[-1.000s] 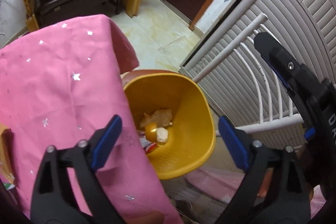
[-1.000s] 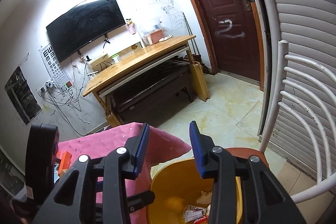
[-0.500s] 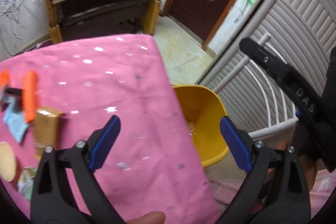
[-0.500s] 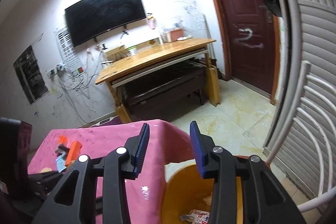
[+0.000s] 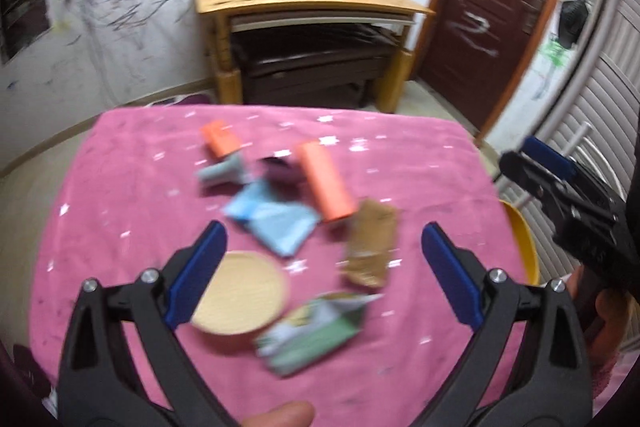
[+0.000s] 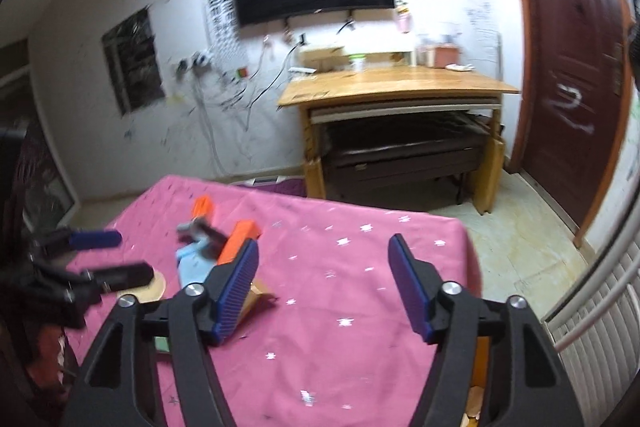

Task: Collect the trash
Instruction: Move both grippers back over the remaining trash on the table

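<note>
In your left view the yellow bin (image 5: 524,247) has slid from frame centre a second ago to the right edge, and the trash — orange tube (image 5: 326,183), blue packet (image 5: 276,223), green wrapper (image 5: 316,335) — now fills the middle; your left gripper (image 5: 320,275) is spread and empty. In your right view the right gripper (image 6: 324,291), wider than before, faces bare pink cloth (image 6: 340,291) — trash at left.

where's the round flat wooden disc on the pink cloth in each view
Left wrist: the round flat wooden disc lies low and left of centre, beside the left gripper's left finger.
Right wrist: at the left edge, partly hidden behind the other gripper.
Shared landmark: the long orange box.
</note>
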Available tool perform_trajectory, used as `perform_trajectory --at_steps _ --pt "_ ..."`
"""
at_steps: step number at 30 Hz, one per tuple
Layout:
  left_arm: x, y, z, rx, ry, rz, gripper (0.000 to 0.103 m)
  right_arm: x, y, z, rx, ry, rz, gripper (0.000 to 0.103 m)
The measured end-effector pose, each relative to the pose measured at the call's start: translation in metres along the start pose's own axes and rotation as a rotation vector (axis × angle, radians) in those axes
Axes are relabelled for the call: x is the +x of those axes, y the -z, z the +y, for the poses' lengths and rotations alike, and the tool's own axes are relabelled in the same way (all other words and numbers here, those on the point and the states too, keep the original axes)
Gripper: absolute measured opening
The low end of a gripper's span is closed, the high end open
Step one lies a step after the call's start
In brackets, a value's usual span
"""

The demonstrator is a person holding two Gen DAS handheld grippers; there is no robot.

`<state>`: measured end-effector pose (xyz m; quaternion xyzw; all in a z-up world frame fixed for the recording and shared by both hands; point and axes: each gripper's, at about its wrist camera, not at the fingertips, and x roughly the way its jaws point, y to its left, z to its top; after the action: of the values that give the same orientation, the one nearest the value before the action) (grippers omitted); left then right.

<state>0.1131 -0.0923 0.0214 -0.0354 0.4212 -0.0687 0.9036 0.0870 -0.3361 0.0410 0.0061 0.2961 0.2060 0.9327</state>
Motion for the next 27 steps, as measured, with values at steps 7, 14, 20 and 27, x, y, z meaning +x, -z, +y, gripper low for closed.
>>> perform_trajectory --at_steps 7,14,20,27 --pt "0.002 0.009 0.056 -0.11 -0.06 0.031 0.094 0.029 0.005 0.032 -0.046 -0.029 0.06 0.07" --pt "0.006 0.019 0.072 -0.161 -0.063 0.057 0.094 0.047 0.013 0.042 -0.059 -0.033 0.105 0.073" --pt "0.01 0.022 0.076 -0.17 -0.055 0.07 0.094 0.057 0.019 0.047 -0.069 -0.029 0.138 0.077" --pt "0.02 0.024 0.077 -0.171 -0.04 0.093 0.094 0.074 0.027 0.059 -0.099 -0.032 0.188 0.08"
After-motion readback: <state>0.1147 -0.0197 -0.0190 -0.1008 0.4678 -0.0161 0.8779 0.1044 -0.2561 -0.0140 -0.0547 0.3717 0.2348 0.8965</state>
